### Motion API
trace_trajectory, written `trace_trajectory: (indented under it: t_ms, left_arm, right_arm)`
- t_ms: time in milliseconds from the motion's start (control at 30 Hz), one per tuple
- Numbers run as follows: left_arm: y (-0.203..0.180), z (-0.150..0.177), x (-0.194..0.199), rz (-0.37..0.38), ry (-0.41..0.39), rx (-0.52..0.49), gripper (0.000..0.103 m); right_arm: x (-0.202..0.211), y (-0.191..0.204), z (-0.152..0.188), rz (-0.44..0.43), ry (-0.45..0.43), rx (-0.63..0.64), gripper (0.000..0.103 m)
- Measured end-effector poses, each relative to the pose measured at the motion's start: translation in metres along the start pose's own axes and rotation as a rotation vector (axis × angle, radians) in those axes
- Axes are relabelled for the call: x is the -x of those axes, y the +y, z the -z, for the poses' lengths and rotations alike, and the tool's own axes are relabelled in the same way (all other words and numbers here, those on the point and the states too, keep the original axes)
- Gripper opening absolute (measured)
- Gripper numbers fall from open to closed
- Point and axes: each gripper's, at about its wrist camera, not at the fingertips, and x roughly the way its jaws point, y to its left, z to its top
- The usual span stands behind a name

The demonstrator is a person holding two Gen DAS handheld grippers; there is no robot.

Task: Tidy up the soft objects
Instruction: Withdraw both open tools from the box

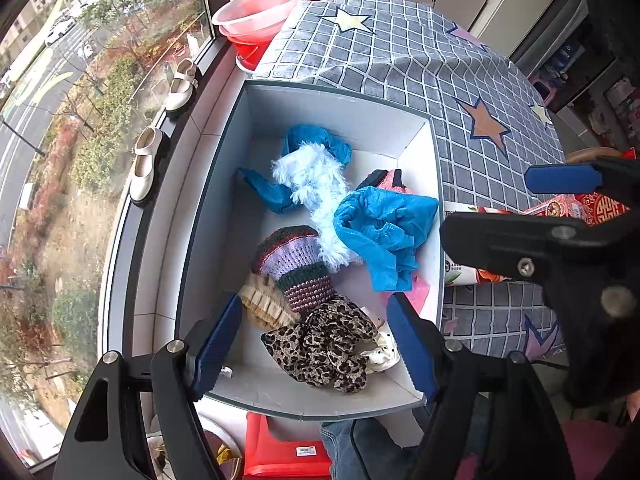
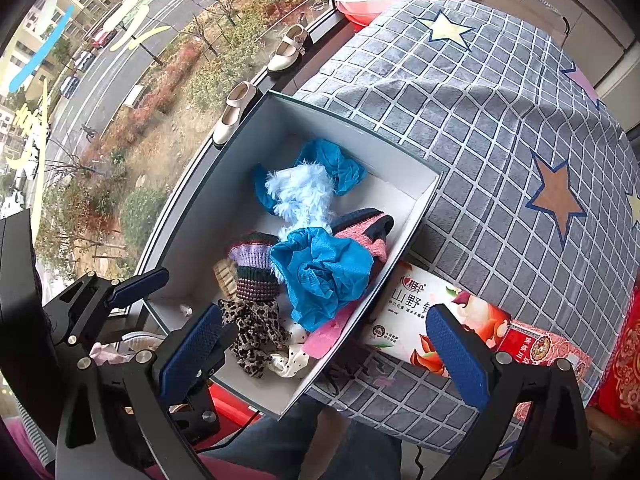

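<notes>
The soft objects lie heaped in the white box [image 1: 224, 184]; the left gripper [image 1: 314, 344] hangs over its near end with fingers wide and empty, the leopard-print cloth [image 1: 324, 348] between them; the right gripper [image 2: 328, 354] is likewise wide and empty, straddling the box's near corner beside a tissue pack [image 2: 424, 316]. I judge the next grasp best made by lowering squarely and pinching one bunched fold, clear of the knitted hat [image 1: 296, 264] ahead of the fingers.
</notes>
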Motion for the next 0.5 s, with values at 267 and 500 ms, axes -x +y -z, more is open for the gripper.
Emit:
trace_trajectory:
  t_ms: [267,500]
  left_arm:
    - [0.003,0.003,-0.002,0.001,0.01,0.012,0.079]
    - [0.007,0.005,0.008,0.068,-0.077,0.001,0.08]
  right_arm:
    - [-0.001,0.003,0.001,0.001,0.001,0.003,0.103]
    - [-0.003,0.005,0.0,0.0,0.009,0.006,0.103]
